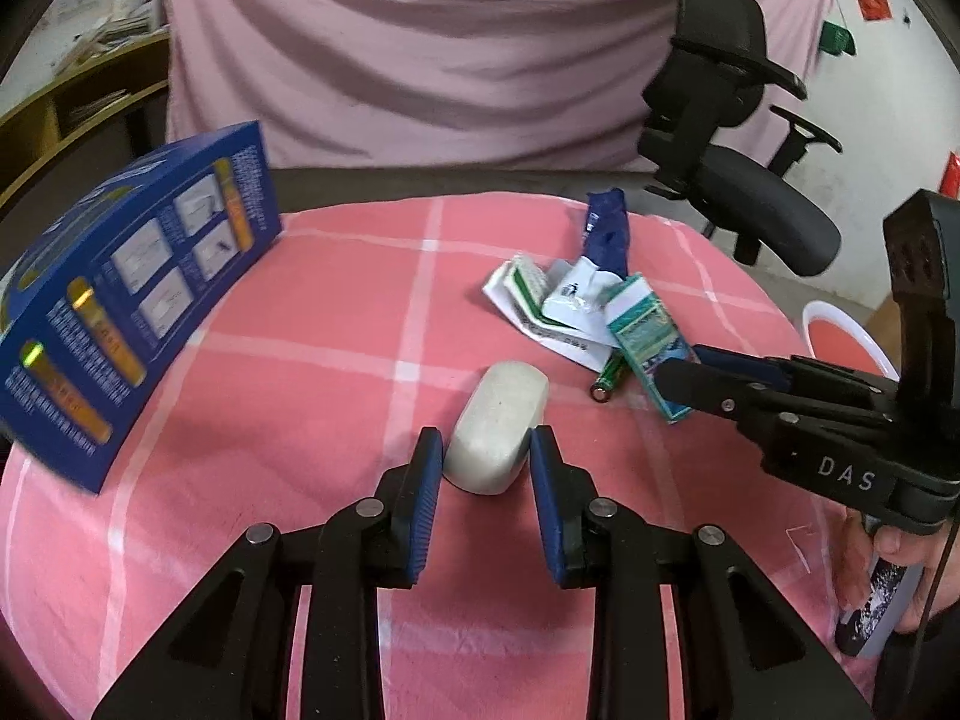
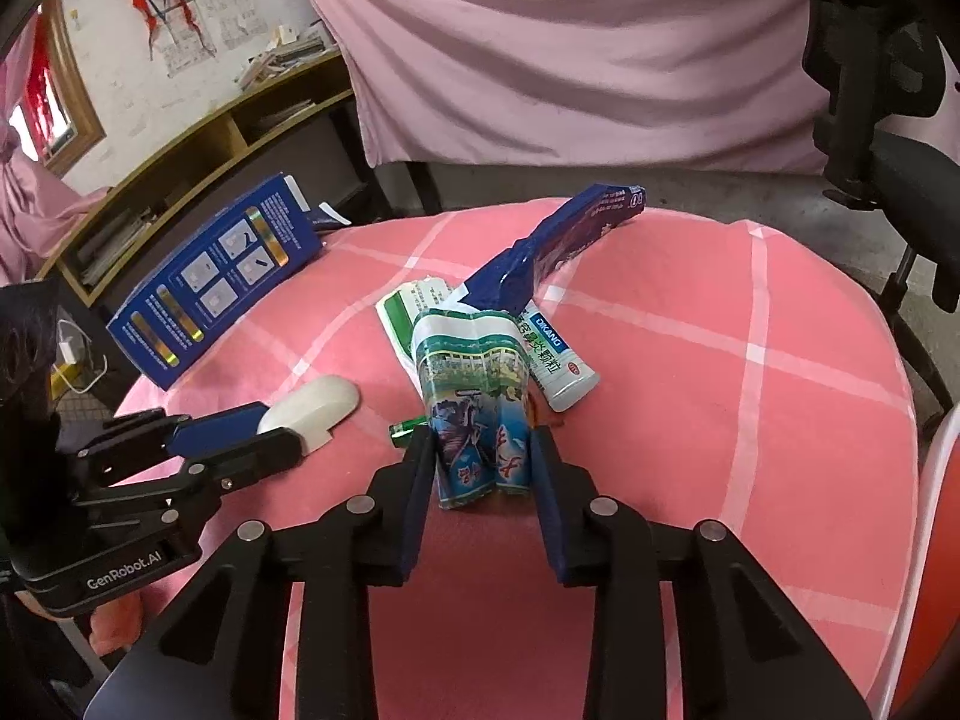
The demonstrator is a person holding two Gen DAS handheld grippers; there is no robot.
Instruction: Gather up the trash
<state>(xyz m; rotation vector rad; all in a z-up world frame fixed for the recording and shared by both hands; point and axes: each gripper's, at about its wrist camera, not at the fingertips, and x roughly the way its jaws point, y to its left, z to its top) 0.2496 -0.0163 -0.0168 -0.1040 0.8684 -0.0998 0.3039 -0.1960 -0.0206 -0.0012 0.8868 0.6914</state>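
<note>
My left gripper [image 1: 485,450] is shut on a white oval lump [image 1: 498,420], with a blue pad against each side of its near end. It lies on the pink checked cloth [image 1: 288,396]. My right gripper [image 2: 482,441] is shut on a crumpled green and blue pack [image 2: 480,414], which looks pinched between the pads. Behind it lies a heap of trash: a white and green sachet [image 2: 558,360], a folded leaflet [image 2: 408,306] and a long blue wrapper [image 2: 558,240]. A green battery [image 2: 403,433] lies just left of the pack.
A blue carton [image 1: 138,294] lies at the cloth's left edge. A black office chair [image 1: 750,180] stands beyond the right edge, in front of a pink curtain [image 1: 420,60]. A red seat with a white rim [image 1: 840,324] is low on the right. A hand [image 1: 900,552] holds the right gripper's handle.
</note>
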